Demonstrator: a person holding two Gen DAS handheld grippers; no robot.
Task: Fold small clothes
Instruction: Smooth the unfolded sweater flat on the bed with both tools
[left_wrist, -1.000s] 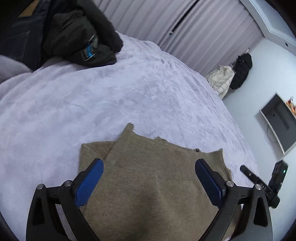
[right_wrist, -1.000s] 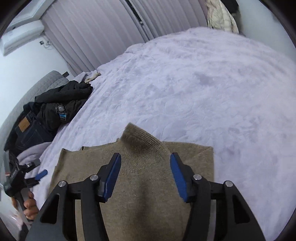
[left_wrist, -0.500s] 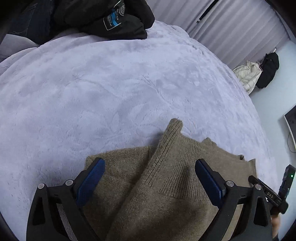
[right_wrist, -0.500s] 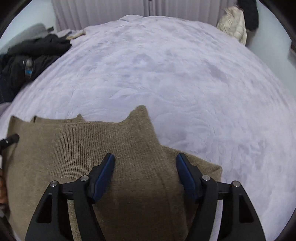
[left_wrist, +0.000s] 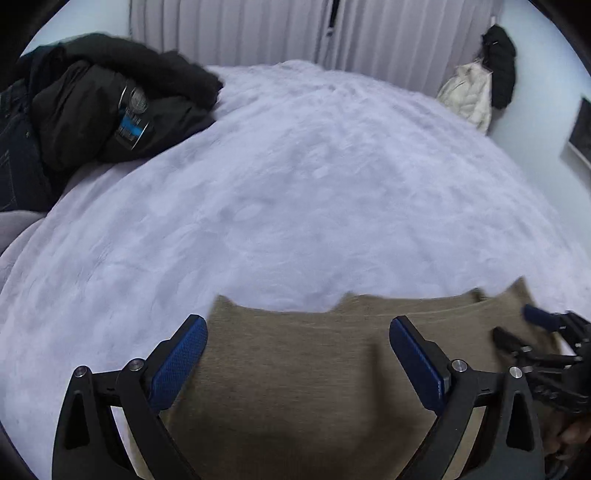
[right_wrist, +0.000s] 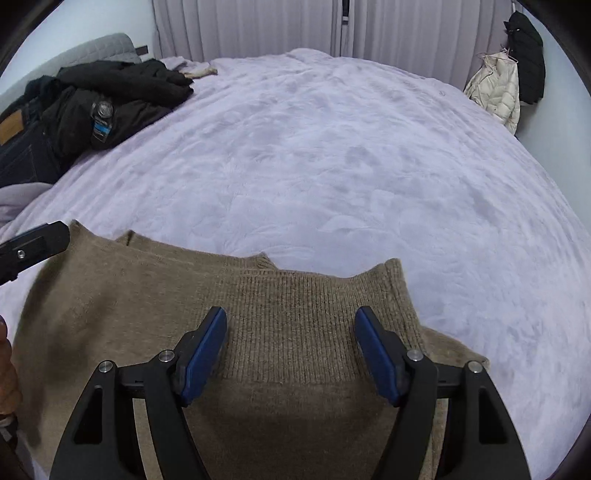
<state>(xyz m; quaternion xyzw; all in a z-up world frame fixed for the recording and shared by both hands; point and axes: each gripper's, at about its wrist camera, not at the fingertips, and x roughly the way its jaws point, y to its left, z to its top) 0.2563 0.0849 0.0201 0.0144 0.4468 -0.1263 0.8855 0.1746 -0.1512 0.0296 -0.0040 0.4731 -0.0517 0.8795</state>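
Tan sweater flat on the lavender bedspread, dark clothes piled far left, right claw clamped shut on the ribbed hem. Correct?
Not quite. The right wrist view shows the right claw open, its jaws opening over the ribbed hem without pinching it. The rest holds: tan sweater flat on the lavender bedspread, dark clothes piled far left.

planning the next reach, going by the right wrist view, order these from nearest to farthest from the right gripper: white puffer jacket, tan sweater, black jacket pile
1. tan sweater: directly under the right gripper, whose jaws are opening with nothing pinched.
2. black jacket pile: far left, on the bed's edge.
3. white puffer jacket: far right, hanging past the bed by the wall.
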